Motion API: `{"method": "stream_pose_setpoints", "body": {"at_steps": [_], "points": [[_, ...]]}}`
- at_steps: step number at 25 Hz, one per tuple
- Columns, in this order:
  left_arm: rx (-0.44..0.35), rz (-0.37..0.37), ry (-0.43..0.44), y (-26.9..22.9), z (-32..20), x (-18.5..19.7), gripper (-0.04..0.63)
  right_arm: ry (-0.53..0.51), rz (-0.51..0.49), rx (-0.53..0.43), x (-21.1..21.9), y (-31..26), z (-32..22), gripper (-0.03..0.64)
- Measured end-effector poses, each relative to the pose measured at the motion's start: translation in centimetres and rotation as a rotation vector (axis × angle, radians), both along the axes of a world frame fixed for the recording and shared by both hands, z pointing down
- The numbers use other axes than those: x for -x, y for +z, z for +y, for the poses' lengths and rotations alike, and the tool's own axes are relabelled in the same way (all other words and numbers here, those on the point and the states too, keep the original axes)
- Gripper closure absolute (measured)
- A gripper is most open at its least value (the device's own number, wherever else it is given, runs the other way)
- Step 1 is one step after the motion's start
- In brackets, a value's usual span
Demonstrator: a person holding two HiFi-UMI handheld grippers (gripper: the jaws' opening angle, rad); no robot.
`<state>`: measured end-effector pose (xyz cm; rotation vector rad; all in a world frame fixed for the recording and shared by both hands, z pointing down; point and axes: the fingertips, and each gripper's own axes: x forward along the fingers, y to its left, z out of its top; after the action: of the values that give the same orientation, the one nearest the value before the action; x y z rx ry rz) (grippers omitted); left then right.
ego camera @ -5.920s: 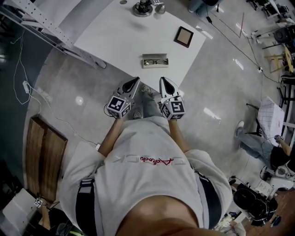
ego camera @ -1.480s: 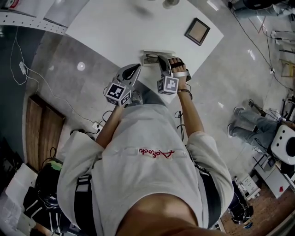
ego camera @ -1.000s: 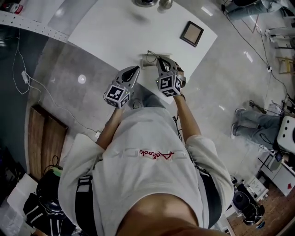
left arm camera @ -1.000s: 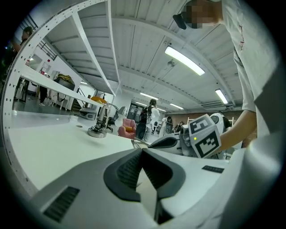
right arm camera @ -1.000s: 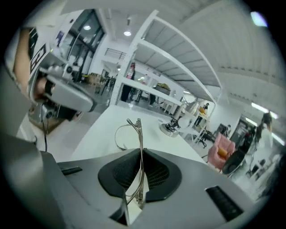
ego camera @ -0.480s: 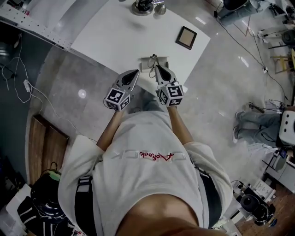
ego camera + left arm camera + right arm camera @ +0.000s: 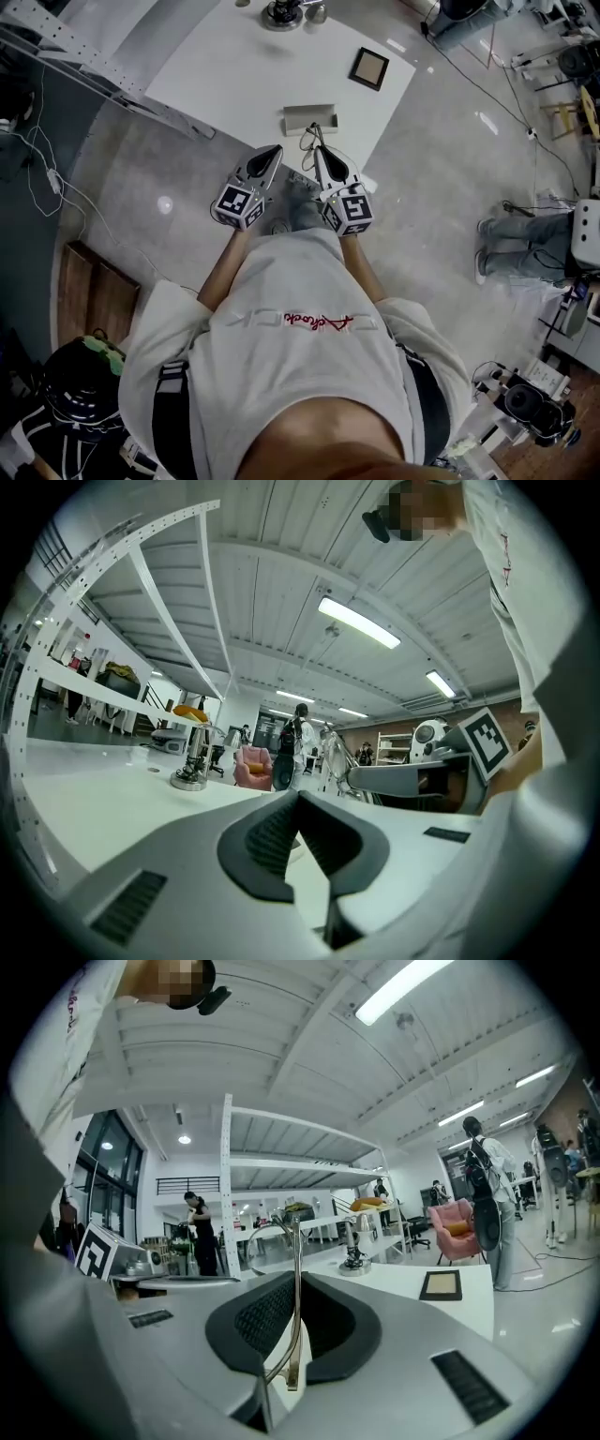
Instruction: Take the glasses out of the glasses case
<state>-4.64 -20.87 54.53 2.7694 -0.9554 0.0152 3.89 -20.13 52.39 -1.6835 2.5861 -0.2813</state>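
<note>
The grey glasses case (image 7: pixel 311 119) lies open near the front edge of the white table (image 7: pixel 234 75), and its inside looks empty. The thin metal-framed glasses (image 7: pixel 309 139) hang in the air just in front of the case. My right gripper (image 7: pixel 320 152) is shut on one temple arm of the glasses (image 7: pixel 295 1321), and their wire rim (image 7: pixel 265 1236) sticks out beyond the jaws. My left gripper (image 7: pixel 275 151) is beside it on the left, off the table's edge, shut with nothing between its pads (image 7: pixel 272 832). The left gripper view shows the right gripper (image 7: pixel 412 778) from the side.
A small brown framed square (image 7: pixel 369 68) lies on the table's right part. A metal stand (image 7: pixel 281 13) is at the far edge. A white shelving rail (image 7: pixel 84 56) runs on the left. A wooden bench (image 7: pixel 89 291) is on the floor, and a person (image 7: pixel 525 234) sits at the right.
The right gripper has drawn back from the case toward my body, risen and rolled, carrying the glasses out of the case. The left gripper has shifted only a little.
</note>
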Motion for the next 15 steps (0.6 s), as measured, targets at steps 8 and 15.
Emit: {"method": "stream_pose_setpoints", "body": {"at_steps": [8,15], "points": [[0.002,0.001,-0.014,0.0,4.0,0.0,0.600,-0.016,0.013,-0.006,-0.1,-0.2,4.0,0.571],[0.001,-0.002,-0.049,0.5,4.3,1.3,0.600,-0.048,0.011,-0.003,0.8,0.7,4.8,0.571]]}}
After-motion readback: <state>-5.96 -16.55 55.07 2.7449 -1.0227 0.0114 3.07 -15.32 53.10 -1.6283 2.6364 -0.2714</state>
